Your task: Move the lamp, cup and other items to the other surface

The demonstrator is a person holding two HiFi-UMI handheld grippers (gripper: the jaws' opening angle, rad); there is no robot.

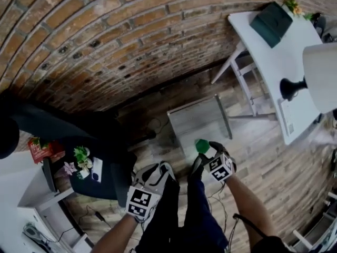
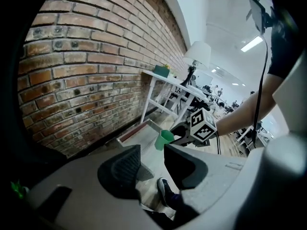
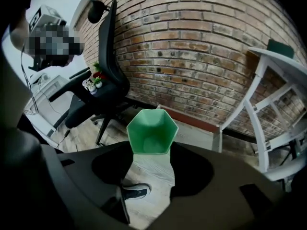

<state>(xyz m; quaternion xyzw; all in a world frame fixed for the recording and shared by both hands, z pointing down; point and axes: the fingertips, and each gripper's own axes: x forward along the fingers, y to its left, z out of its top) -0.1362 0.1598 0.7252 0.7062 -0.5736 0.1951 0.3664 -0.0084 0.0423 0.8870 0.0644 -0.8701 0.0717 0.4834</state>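
Observation:
A green hexagonal cup (image 3: pixel 152 132) sits mouth-up between the jaws of my right gripper (image 3: pixel 152 150), which is shut on it. From the head view the cup (image 1: pixel 202 145) and right gripper (image 1: pixel 209 153) hang above the wooden floor, near a low grey table (image 1: pixel 197 121). My left gripper (image 1: pixel 157 174) is beside it at the left, with its jaws a little apart and nothing between them. In the left gripper view, that gripper (image 2: pixel 152 158) looks toward the cup (image 2: pixel 165 139). A white-shaded lamp (image 1: pixel 320 78) stands on the white table (image 1: pixel 266 57) at the right.
A brick wall (image 1: pixel 105 41) runs along the back. A dark green item (image 1: pixel 271 22) and a plant (image 1: pixel 292 5) lie at the white table's far end. A black office chair (image 1: pixel 102 175) at the left carries small plants (image 1: pixel 81 159) and a red box (image 1: pixel 41 149).

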